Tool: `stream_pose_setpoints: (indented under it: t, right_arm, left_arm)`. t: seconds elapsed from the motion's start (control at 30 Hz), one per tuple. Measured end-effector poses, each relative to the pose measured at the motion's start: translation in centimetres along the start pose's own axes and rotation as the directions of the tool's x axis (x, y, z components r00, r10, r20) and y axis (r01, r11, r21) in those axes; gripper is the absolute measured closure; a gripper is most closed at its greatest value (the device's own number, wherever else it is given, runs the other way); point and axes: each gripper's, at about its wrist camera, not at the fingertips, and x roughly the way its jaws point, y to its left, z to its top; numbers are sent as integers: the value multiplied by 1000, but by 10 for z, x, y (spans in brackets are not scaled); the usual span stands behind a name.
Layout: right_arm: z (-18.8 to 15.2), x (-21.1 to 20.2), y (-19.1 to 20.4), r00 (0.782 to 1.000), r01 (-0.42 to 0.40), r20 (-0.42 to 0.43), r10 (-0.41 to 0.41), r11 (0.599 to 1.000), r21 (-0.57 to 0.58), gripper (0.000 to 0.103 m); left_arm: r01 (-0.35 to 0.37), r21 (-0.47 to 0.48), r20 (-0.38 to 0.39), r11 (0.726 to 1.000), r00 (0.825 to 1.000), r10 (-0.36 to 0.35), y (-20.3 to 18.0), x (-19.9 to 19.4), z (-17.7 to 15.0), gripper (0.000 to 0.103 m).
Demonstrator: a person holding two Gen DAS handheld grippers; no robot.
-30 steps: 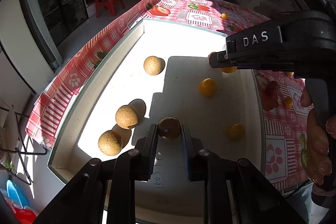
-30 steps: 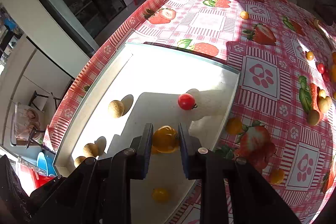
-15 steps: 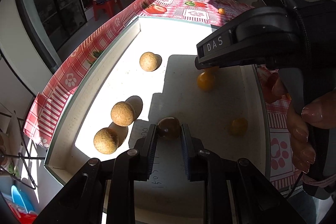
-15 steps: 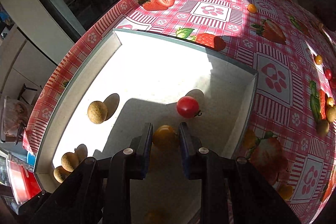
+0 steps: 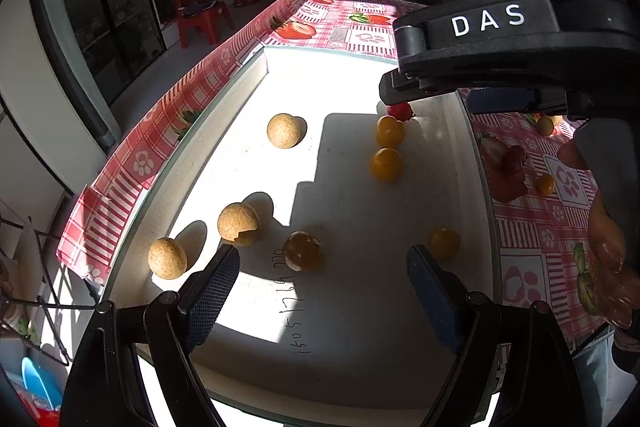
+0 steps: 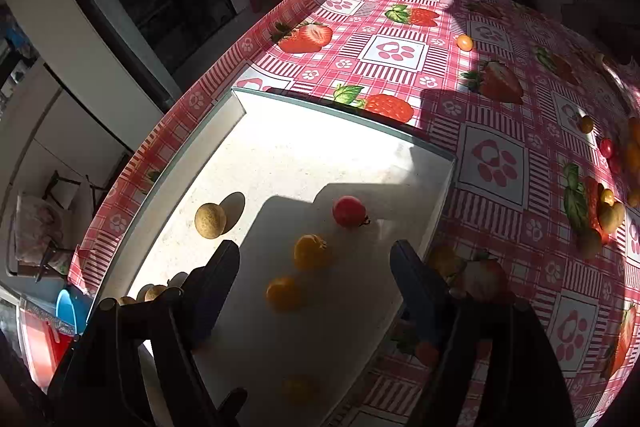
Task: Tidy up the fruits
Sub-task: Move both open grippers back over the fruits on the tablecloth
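Lying loose in shade, brown round fruit [image 5: 303, 251] looks glossy.

In the white tray [image 5: 256, 67] we count four tan round fruits [image 5: 284, 131], three yellow cherry tomatoes [image 5: 386, 165] and one red cherry tomato [image 6: 349, 211].

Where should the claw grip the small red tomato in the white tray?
Pinch the small red tomato across its round middle, from above: it lies free on the white tray floor. Keep the pads off its stem, which points right, and clear of the orange tomato nearby.
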Motion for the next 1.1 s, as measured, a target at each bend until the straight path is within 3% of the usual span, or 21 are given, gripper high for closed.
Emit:
stream_pose_setpoints:
  t: [0.33,0.57,0.77,1.1]
  right_arm:
    - [-32,-39,-62,998,50,37,-54,993,107,20]
    - [-69,-59,-126,987,151,16,-157,970,191,20]
    - [-89,-75,-175,980,187,15,-199,942,277,20]
    - [-98,-90,-220,974,204,25,-223,926,318,20]
  left_arm:
    - [0,41,19,999,1000,0,-15,-22,9,17]
    - [51,116,32,992,998,-55,-53,-36,26,17]
    - [142,152,-6,978,990,-143,-90,-32,41,17]
    - [201,217,-81,955,979,-187,-157,-8,37,17]
